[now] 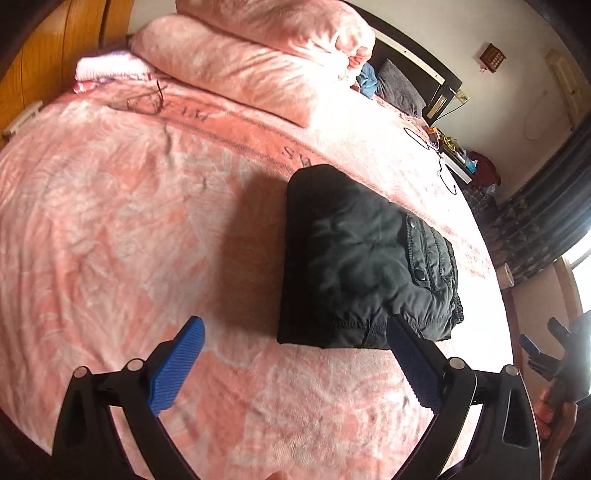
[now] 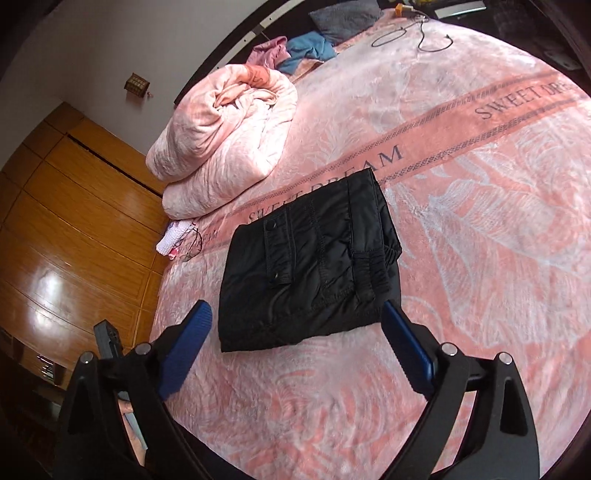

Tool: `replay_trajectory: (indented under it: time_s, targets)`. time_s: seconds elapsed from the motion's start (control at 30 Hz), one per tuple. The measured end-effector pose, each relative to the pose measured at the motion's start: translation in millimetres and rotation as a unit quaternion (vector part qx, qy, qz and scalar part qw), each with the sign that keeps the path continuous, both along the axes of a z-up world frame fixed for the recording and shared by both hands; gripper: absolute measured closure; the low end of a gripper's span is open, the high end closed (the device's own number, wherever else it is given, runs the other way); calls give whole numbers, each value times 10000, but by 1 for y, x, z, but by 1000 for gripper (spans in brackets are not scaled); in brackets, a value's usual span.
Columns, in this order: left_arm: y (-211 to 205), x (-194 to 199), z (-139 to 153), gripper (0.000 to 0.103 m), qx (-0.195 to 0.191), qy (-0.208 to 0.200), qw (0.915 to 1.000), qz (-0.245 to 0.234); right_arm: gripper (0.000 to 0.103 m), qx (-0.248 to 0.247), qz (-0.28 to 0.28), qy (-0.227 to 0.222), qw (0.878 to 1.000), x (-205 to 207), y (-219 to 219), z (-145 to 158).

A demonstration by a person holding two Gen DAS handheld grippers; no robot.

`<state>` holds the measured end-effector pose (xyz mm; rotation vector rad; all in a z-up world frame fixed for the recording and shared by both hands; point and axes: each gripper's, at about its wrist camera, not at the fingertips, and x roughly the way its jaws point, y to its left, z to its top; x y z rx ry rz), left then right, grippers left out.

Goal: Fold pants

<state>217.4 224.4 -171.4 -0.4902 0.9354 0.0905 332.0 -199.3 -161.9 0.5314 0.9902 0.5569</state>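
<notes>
Black pants [image 1: 354,258] lie folded into a compact rectangle on the pink bed blanket [image 1: 129,221]. They also show in the right wrist view [image 2: 310,266], with a snap pocket and elastic waistband on top. My left gripper [image 1: 295,332] is open and empty, hovering just short of the near edge of the pants. My right gripper [image 2: 295,317] is open and empty, also just short of the near edge. The right gripper shows at the far right of the left wrist view [image 1: 543,347].
A rolled pink duvet [image 2: 225,133] lies at the head of the bed. A black cable [image 2: 406,33], a grey pillow [image 2: 343,16] and loose clothes [image 2: 306,48] lie at the far end. A wooden wardrobe [image 2: 74,221] stands beside the bed.
</notes>
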Motion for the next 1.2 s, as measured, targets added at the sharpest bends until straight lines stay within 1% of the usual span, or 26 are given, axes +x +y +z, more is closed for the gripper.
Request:
replay_trajectory:
  time_s: [0.07,0.13,0.2,0.27,0.33,0.37,0.5,0.6,0.63,0.67,0.73,0.8,0.9,1.0,1.1,1.2]
  targets:
    - [-5,-21,20,4,194,-126,9997,80,9,-131,-69,-129,9998,-28,-2,17]
    - [-10,-47,43,4,442,-306,9983,208,6,-289,-249,-293,9988,-56,-7,34]
    - [-16,-71,61,4,568,-462,9969,274,6,-482,-436,-463,9968,-84,-11,49]
    - [-20,-97,78,4,589,-678,9952,387,5,-926,-594,-764,9910,-116,-9,64]
    - [-28,-123,97,4,838,-818,9917,532,4,-1266,-519,-1089,9846,-147,-4,76]
    - [-31,-134,104,4,936,-853,9903,567,4,-1374,-502,-1160,9824,-160,-3,80]
    - [-61,-172,131,4,1302,-936,9867,267,4,-1608,-374,-1147,9796,-205,1,91]
    - [-88,-198,145,4,1664,-968,9813,30,4,-1851,-272,-1251,9743,-238,8,102]
    - [-96,-207,149,4,1725,-976,9802,-8,4,-1910,-248,-1329,9722,-249,10,107]
    - [-101,-213,151,4,1690,-983,9807,-68,4,-1996,-246,-1395,9696,-257,12,113]
    - [-109,-225,152,4,1457,-908,9850,-191,4,-2124,-226,-1531,9648,-275,17,124]
    - [-116,-236,153,4,1370,-834,9867,-271,4,-2210,-203,-1697,9602,-292,23,134]
    - [-128,-250,156,4,1480,-794,9853,-311,4,-2404,-164,-1941,9509,-313,33,147]
    - [-142,-267,162,4,1725,-843,9807,-368,4,-2356,-146,-2095,9489,-330,38,157]
    - [-151,-282,169,4,1706,-927,9799,-455,4,-2417,-206,-2212,9446,-342,42,163]
    - [-156,-296,176,4,1772,-1039,9777,-442,4,-2372,-163,-2209,9459,-353,43,165]
